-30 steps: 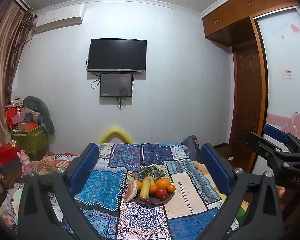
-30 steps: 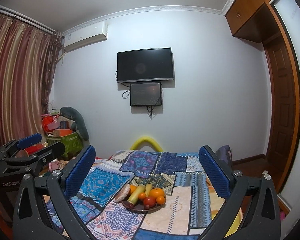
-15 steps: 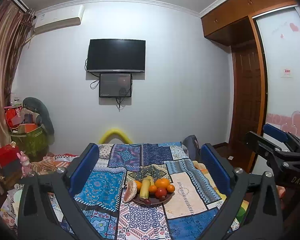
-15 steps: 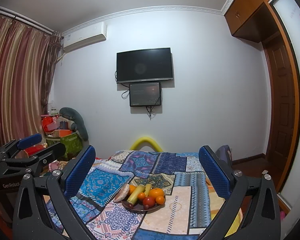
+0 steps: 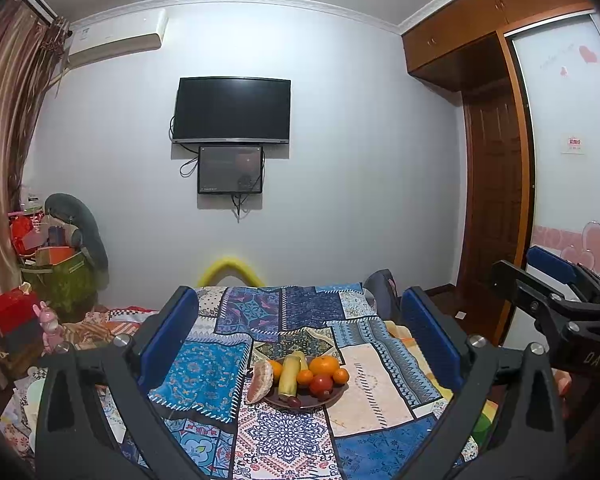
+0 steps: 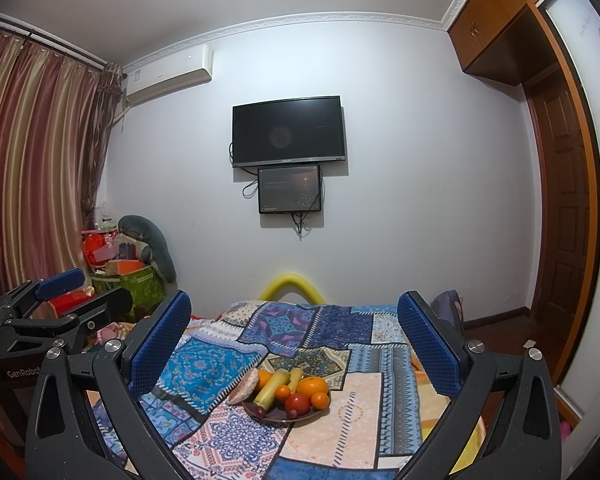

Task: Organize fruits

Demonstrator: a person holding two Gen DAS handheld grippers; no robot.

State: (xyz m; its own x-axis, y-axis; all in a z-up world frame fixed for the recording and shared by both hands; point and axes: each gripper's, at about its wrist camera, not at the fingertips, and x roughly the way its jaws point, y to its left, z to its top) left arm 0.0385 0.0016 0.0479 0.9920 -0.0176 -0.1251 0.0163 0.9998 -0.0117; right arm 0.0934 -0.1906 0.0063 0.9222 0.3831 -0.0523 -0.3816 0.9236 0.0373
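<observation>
Plate of fruit is sitting on the patchwork quilt on the bed, centred in both views, partly tucked under the fruit so only its near rim is showing. Small dark pieces at the plate's near edge are too small to identify. Peeled segment is leaning off the left rim. Banana and orange are sitting in the pile.

Left tool is hanging above the near end of the bed, fingers wide apart, holding nothing. Right tool is sitting level beside it, also spread and empty. Both are well short of the plate. Hands are out of frame.
</observation>
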